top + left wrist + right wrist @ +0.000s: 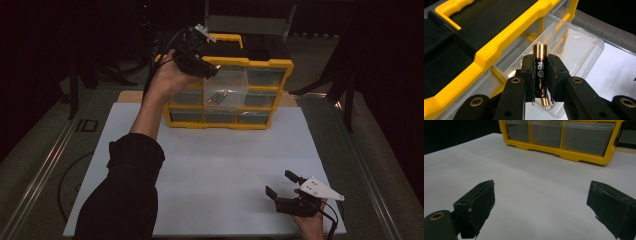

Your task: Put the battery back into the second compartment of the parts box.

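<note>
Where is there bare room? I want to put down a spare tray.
The white sheet lies bare between the yellow drawer organizer and the right tool. It is crowded at the organizer's open drawer, where the left tool holds a battery.

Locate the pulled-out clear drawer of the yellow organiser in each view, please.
High view: the clear drawer juts from the top row, upper centre, with small parts inside, beside the left gripper.
Left gripper view: right of centre, behind the battery held in the fingers.
Right gripper view: not in it; the closed bottom row is at the top edge.
Shared landmark: the yellow organiser frame.
</note>
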